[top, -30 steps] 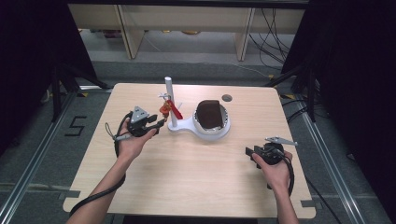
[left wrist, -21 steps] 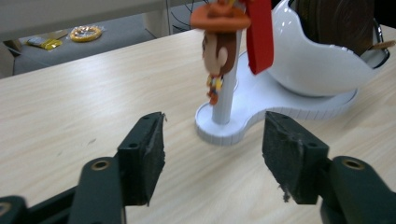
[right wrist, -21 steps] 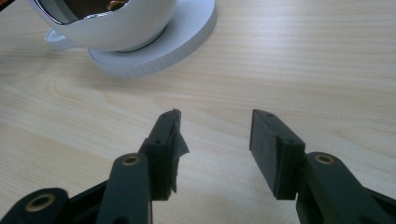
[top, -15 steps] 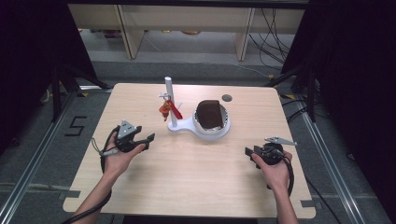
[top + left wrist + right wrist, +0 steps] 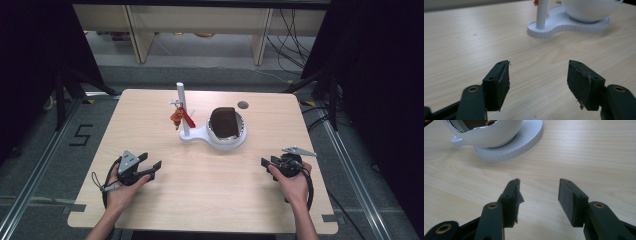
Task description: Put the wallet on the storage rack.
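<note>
The red ornament (image 5: 177,118) hangs from the post of the white stand (image 5: 186,111) at table centre, just beside the white bowl (image 5: 227,136) on the same base. The left gripper (image 5: 154,167) rests near the front-left edge, jaws just opened wide, nothing between them. The right gripper (image 5: 265,163) rests front-right, jaws apart and empty. Bare table (image 5: 210,180) lies between both grippers and the stand.

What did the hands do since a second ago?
The left gripper let go of the red charm hanging on the white stand, its jaws opening, and pulled back toward the person. The right gripper, open, and the bowl stayed put.
</note>
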A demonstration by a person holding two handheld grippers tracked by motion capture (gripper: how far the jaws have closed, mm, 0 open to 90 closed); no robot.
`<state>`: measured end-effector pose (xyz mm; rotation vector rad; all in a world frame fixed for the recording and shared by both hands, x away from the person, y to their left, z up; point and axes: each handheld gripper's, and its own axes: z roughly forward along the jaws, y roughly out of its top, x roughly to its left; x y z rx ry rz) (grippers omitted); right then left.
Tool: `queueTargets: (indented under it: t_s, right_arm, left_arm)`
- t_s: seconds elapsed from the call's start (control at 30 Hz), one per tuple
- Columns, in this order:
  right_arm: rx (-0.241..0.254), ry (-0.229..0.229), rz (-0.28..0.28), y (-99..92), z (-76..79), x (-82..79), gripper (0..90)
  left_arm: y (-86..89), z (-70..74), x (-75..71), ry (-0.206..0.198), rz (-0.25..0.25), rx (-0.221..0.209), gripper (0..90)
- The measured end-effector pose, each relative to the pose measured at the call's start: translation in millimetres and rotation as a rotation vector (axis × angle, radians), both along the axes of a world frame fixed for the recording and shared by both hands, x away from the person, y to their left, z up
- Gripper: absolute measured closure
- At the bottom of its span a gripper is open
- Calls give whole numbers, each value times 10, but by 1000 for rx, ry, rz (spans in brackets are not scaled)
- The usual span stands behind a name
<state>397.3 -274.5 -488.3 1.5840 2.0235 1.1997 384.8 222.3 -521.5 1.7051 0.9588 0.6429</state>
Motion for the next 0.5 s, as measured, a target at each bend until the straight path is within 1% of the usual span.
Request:
queueTargets:
  t_s: [0.03,0.1,0.13,0.17,0.23,0.27,0.3,0.33,0.4,0.47,0.5]
  right_arm:
    - [-1,-1,2,3,0,-1,528]
    - [-10,-8,-4,15,-6,1,527]
    - [0,-7,2,20,-6,-4,526]
    - [1,-9,1,22,-9,-4,526]
    - [-2,-8,2,22,-9,-6,526]
    - [-2,-10,3,22,-10,-7,525]
    - [-1,-13,2,23,-9,-8,525]
    - [-13,-20,4,20,-14,-5,525]
    - [-3,-25,7,23,-6,-13,523]
    - [-1,-29,11,22,-1,-20,521]
    - [-14,-30,-4,30,-7,-15,519]
  left_arm:
    - [-2,-4,-13,-4,6,-18,336]
    - [-5,-15,-29,-4,19,-16,335]
    - [-9,-11,-52,3,33,-14,335]
    - [-20,-9,-72,0,45,-12,336]
    - [-26,-7,-94,2,53,-3,335]
    - [-31,-6,-104,-2,52,-3,334]
    - [-35,-12,-102,-15,47,-9,333]
    - [-37,-12,-109,-15,50,-10,331]
    - [-38,-5,-131,-5,63,-4,326]
    - [-32,-7,-129,-6,66,-13,322]
    - [-26,-7,-128,-6,65,-16,321]
